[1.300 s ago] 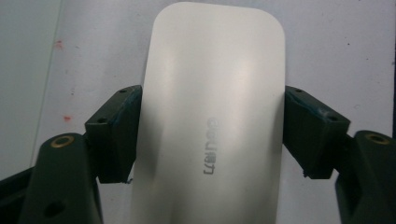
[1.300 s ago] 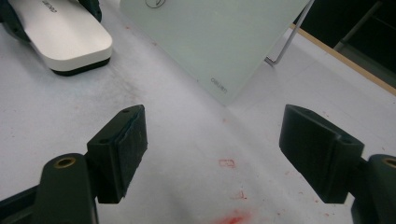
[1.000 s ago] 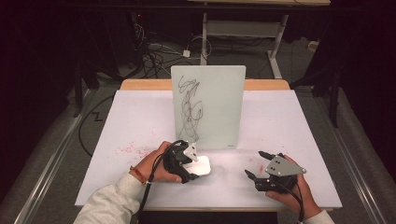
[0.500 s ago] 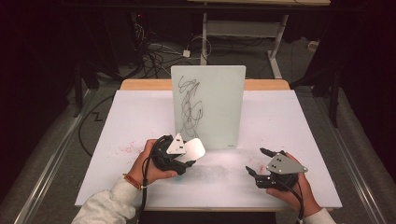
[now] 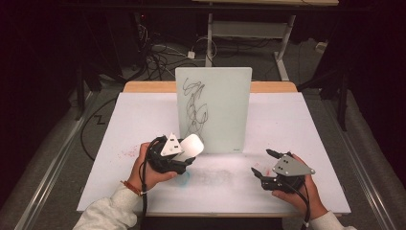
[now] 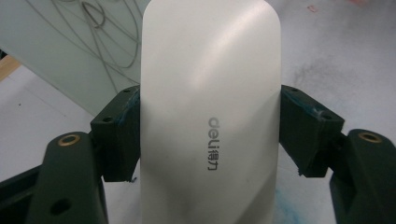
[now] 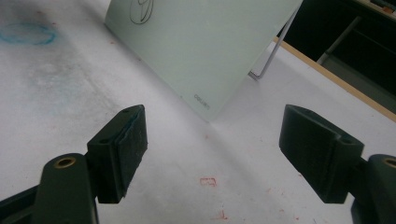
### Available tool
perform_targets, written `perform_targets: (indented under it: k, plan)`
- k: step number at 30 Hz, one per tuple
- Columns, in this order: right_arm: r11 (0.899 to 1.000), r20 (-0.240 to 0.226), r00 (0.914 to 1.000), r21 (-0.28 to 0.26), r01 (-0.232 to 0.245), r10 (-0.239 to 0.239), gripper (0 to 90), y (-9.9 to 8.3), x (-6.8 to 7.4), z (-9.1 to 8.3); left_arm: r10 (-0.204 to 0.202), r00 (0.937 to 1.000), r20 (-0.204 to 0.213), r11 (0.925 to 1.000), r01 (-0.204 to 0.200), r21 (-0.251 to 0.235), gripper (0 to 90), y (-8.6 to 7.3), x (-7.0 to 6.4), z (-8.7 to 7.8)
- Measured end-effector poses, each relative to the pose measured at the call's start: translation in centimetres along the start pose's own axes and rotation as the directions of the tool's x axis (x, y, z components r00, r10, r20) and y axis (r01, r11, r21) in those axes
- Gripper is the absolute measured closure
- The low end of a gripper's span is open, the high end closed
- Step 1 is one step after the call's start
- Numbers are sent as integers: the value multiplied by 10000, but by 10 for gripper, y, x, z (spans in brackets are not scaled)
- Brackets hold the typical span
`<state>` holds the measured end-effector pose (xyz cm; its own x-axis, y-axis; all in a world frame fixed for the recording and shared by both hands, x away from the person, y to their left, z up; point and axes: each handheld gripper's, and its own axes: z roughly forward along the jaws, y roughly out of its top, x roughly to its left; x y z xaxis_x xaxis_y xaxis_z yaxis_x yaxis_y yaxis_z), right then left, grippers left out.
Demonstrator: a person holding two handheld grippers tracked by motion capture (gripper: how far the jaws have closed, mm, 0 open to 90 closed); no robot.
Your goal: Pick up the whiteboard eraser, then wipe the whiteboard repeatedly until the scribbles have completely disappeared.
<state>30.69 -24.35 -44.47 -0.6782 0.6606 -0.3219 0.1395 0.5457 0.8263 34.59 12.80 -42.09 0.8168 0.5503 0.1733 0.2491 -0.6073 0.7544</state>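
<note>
From the high view, a person sits at a white bench (image 5: 143, 120) with a small glass whiteboard (image 5: 225, 110) standing upright near its middle, black scribbles (image 5: 194, 108) on its left half. The left gripper (image 5: 184, 155) holds a white eraser (image 5: 192, 145) just in front of the board's lower left corner, raised off the bench. The left hand (image 5: 146, 167) is turned so the eraser points up and toward the board. The right gripper (image 5: 264, 163) rests low near the bench's front edge, well apart from the board, wrist flat.

In the left gripper view, the fingers (image 6: 119, 135) are clamped on both long sides of the eraser (image 6: 210, 112), which bears a grey printed brand mark. The scribbles (image 6: 98, 32) lie just beyond its tip.

In the right gripper view, the fingers (image 7: 123, 144) stand wide apart with nothing between them, over the bare bench, the board's corner (image 7: 201, 100) ahead.

To wipe well, the eraser's flat face should probably meet the glass squarely, with light, even pressure so the board does not tip backward. The idle right gripper could steady the board's edge.
</note>
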Motion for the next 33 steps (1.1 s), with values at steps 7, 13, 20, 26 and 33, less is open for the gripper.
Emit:
perform_targets:
  k: [7, 13, 20, 26, 33]
  plan:
    - [10000, -10, 10000, 16, -20, 20, 241, 0, 0, 1, -97, 9995, -303, 9998, 91, -193, 289, 0, 3, -1]
    - [10000, 43, 10000, 21, 0, 0, 241, -1, 0, 0, -237, 9974, -681, 9993, 216, -305, 289, 0, 6, -1]
    - [10000, 93, 10000, -9, 23, -23, 241, -1, 0, 0, -221, 9943, -1045, 9985, 167, -525, 290, 5, 9, -5]
    - [10000, 37, 10000, 11, 31, -31, 241, 0, 0, 3, -232, 9901, -1382, 9969, 124, -783, 290, 12, 14, -7]
    - [9999, 88, 9999, 79, 80, -81, 240, -2, 1, 1, -571, 9755, -2123, 9922, 318, -1209, 290, 23, 25, -16]
